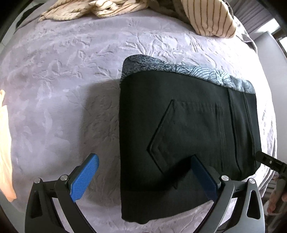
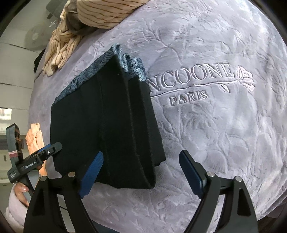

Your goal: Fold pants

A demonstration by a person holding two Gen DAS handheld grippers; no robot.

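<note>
Lying flat on a soft lilac blanket (image 1: 62, 75) with leaf shapes pressed into it, the black pants (image 1: 188, 125) are folded into a neat block in the left wrist view. They sit on top of a grey patterned cloth (image 1: 179, 69) that peeks out along the far edge. A back pocket shows on top of the pants. The left gripper (image 1: 145, 176) points down with its blue pads spread wide; one pad is over the blanket and the other is over the pants, and nothing is squeezed between them. A striped cream cloth (image 1: 107, 9) lies bunched at the far side of the bed, and a peach cloth (image 1: 5, 143) is at the left edge. The tip of the right gripper (image 1: 265, 159) pokes in by the right side of the pants. In the right wrist view, the same pants (image 2: 107, 125) lie just left of the stitched words "PARIS" (image 2: 188, 98) on the blanket (image 2: 224, 134). The right gripper (image 2: 141, 172) is spread wide too, with the near corner of the pants between its pads but not pinched. The left gripper (image 2: 43, 152) is at the left, held by a hand (image 2: 21, 191) in a pale sleeve.
</note>
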